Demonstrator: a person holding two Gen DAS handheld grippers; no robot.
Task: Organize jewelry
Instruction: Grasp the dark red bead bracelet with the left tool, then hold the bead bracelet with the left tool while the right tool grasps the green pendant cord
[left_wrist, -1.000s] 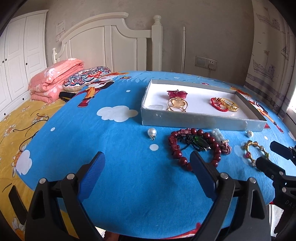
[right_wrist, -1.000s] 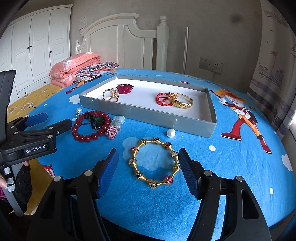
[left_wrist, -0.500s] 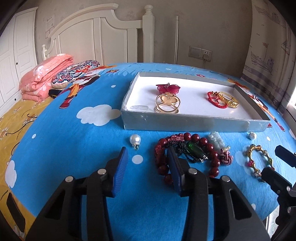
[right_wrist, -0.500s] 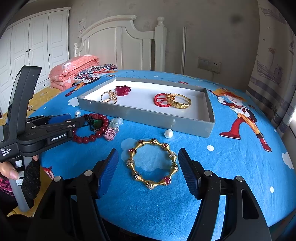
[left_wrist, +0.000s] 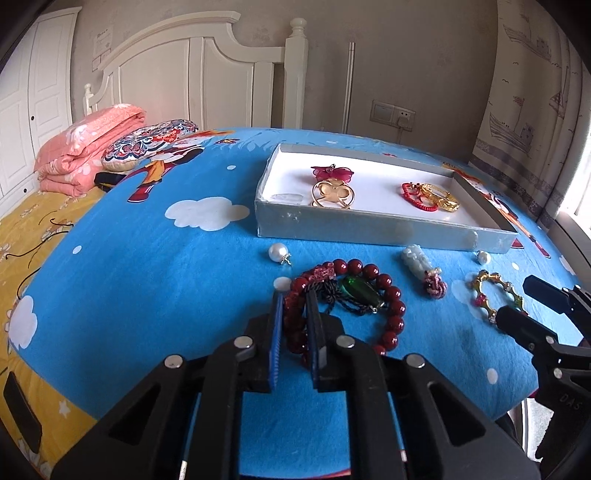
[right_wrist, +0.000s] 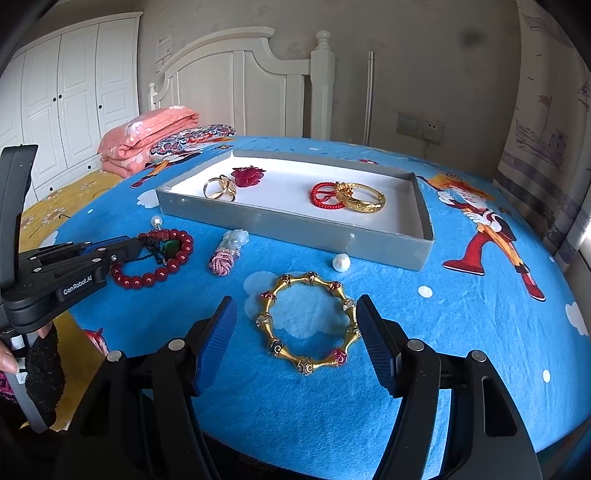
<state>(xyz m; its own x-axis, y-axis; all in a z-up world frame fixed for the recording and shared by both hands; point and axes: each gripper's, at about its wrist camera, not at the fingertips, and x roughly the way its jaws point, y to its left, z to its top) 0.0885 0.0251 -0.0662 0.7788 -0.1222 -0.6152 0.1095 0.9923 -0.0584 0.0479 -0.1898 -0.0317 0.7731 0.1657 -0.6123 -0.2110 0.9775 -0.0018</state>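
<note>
left claw clamped on the red bead bracelet

blue cartoon-print cloth (left_wrist: 155, 280) covers the whole work surface, with a white headboard (left_wrist: 192, 70) and a folded pink quilt (left_wrist: 85, 147) behind it. on the cloth's far side sits a shallow grey tray (left_wrist: 369, 229) with a white floor; inside it lie a gold ring piece (left_wrist: 332, 192) and a magenta flower (left_wrist: 330, 171) at one end, and a red cord bracelet (left_wrist: 415, 192) touching a gold bangle (left_wrist: 441, 197) toward the other.

near the tray's front wall, the left gripper (left_wrist: 295, 314) has its blue pads pressed together on one side of the red bead bracelet (left_wrist: 373, 295), so the bead string runs between the pads while the rest of the loop, with its green stone (left_wrist: 360, 291), lies on the cloth to the pads' right.

right gripper (right_wrist: 295, 325) stands with its jaws apart, low over the cloth. gold beaded bangle (right_wrist: 308, 323) lies flat between the two pads, close to the right-hand one and clear of the left-hand one.

smaller pieces lie loose between bracelet and tray: a pale jade charm with a pink knot (left_wrist: 424, 269), a pearl (left_wrist: 277, 253) left of the bracelet, and another pearl (right_wrist: 340, 263) just before the tray.
</note>
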